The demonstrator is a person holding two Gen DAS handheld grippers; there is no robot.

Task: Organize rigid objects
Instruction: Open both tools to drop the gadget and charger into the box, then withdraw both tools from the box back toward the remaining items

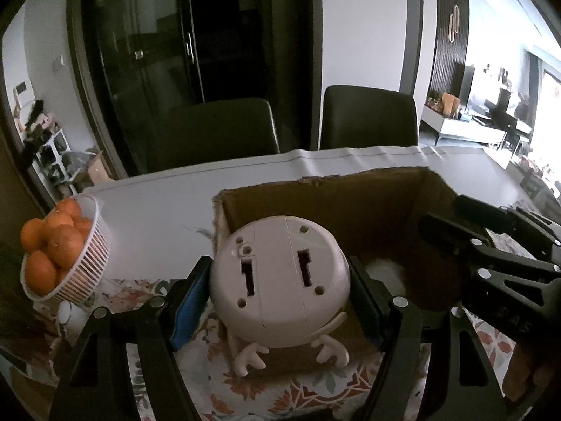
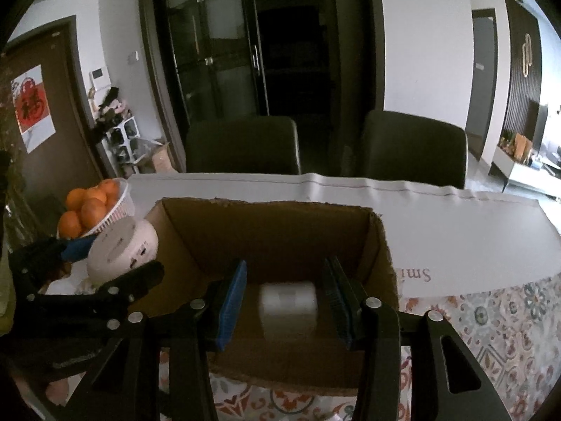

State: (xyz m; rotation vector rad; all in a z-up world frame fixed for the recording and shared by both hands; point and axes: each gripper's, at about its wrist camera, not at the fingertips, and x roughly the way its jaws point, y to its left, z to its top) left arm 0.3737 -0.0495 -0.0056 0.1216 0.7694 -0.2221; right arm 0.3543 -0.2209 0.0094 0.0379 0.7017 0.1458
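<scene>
- The white deer-shaped toy [image 1: 280, 284] is clamped between the pads of the left gripper [image 1: 280, 291]. It hangs in the air at the near-left corner of the cardboard box [image 1: 368, 210], partly over the rim and partly outside it.
- Orientation: the toy's flat round base, with its two slots and screw holes, faces the left wrist camera and tilts upward; the antlers [image 1: 250, 359] point down toward the floral tablecloth [image 1: 315, 396]. Its long axis therefore runs base to antlers, roughly along the gripper's fingers and dipping downward. The toy is upside down.
- Deciding relation: the box's open interior lies ahead and to the right of the toy. In my judgement the next move is a short carry forward and right over the rim, then a release.
- A white cylindrical object [image 2: 288, 307] lies inside the box on its side, axis running left to right. It appears blurred.
- The right gripper [image 2: 285, 303] is over the box with its blue pads spread apart either side of that cylinder; neither pad touches it.
- Nearness: the left gripper carries the toy; the right gripper is just beside it, on the right, and is the nearer one to the cylinder.
- Surroundings: a white basket of oranges [image 1: 84, 266] stands on the table [image 1: 157, 210] to the left, apart from the box. Two dark chairs [image 1: 368, 119] stand behind the table.
- Risk, as judged: the antlers may catch the box wall on entry.
</scene>
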